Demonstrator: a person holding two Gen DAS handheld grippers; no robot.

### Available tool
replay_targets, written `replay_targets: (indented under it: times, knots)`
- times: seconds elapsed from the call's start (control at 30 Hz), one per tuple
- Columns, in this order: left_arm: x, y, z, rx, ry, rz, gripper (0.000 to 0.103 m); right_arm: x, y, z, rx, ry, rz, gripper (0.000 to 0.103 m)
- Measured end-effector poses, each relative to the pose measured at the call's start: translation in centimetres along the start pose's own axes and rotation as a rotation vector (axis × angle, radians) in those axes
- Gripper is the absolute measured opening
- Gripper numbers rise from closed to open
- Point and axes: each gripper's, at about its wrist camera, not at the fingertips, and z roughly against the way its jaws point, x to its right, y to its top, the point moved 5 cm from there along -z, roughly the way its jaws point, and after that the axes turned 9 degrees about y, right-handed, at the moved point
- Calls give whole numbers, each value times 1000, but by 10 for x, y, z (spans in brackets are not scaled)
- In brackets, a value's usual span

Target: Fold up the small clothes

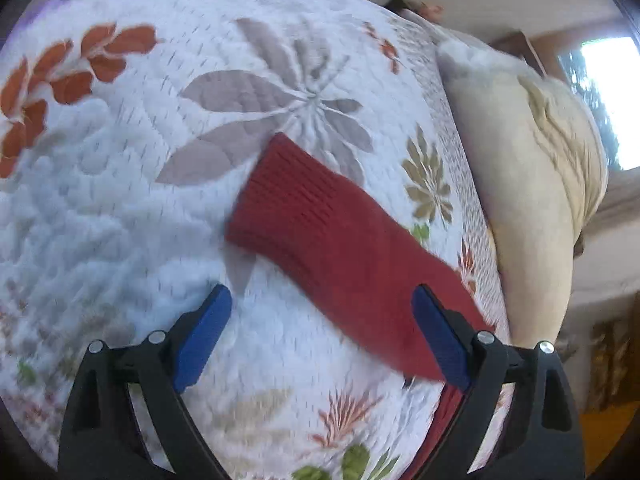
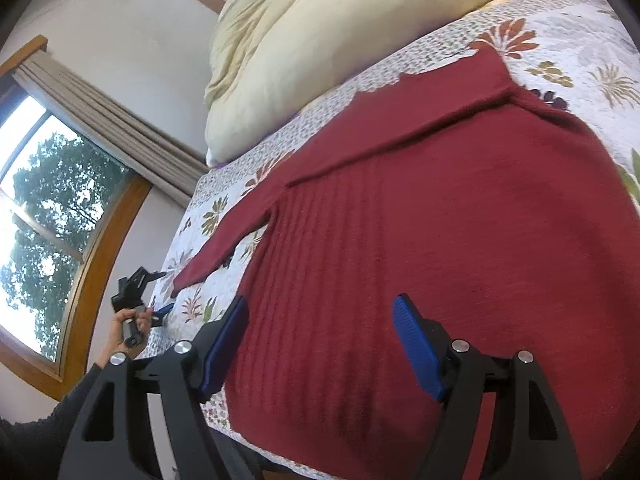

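**Red sweater spread on a quilted bed, both tongs open**

Daylight comes through a wood-framed window (image 2: 44, 216) with a beige curtain (image 2: 116, 128) beside it, and below the wall stands a bed covered by a white quilted bedspread with a flower and leaf pattern (image 1: 120, 208). At one end of the bed lies a large cream-coloured pillow (image 2: 320, 40).

On this bedspread lies a dark red knitted sweater (image 2: 460, 220). Its body is spread flat and shows vertical ribs in the knit. One long sleeve (image 1: 320, 232) stretches away from the body over the bedspread, with a ribbed cuff at its end. Another part of the sweater is folded over the body near the pillow, making a straight diagonal edge. I can read no brand, label or writing on the sweater or anywhere else.

The left tongs (image 1: 320, 336), black with blue pads, stand wide open above the sleeve and grip nothing; the sleeve passes under the right-hand pad. In the right wrist view, a hand (image 2: 126, 326) with a dark sleeve holds these tongs at the side of the bed. The right tongs (image 2: 320, 344) are also wide open and empty, above the sweater's body near the edge of the bed.
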Motion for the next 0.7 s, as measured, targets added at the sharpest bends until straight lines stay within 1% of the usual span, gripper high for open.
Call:
replay_targets:
  times: [0.07,0.13,0.17,0.2,0.23,0.27,0.3,0.33,0.4,0.47,0.53,0.63,0.7]
  knots:
    - [2,9,-9,8,-21,34,90,-6,-1,-2,-5,-5,15,76]
    - [-2,14,-12,16,-21,68,90,-9,-1,-3,-10,-11,23,76]
    - [-3,17,-13,24,-14,87,84,-10,-1,-4,-11,-13,22,76]
    - [-2,19,-14,29,15,83,77,-9,-1,-4,-12,-16,19,76]
    - [-3,21,-14,30,30,77,57,-9,0,-3,-12,-16,17,76]
    - [-5,23,-14,22,46,73,29,-8,0,-3,-11,-17,16,76]
    - [-10,25,-15,5,46,77,15,-9,1,-3,-9,-16,15,76]
    - [-10,26,-17,-4,51,82,10,-9,2,-4,-8,-14,16,76]
    - [-6,27,-14,9,60,73,10,-8,4,-3,-7,-13,22,76]
    - [12,28,-2,39,45,44,8,-7,7,0,-2,-14,25,76]
    - [44,25,10,70,27,-22,8,-4,9,4,8,-18,19,76]
    - [126,12,35,125,-18,-184,7,5,17,12,13,-26,-7,76]
    - [198,-9,52,166,-72,-314,7,10,23,18,23,-27,-17,76]
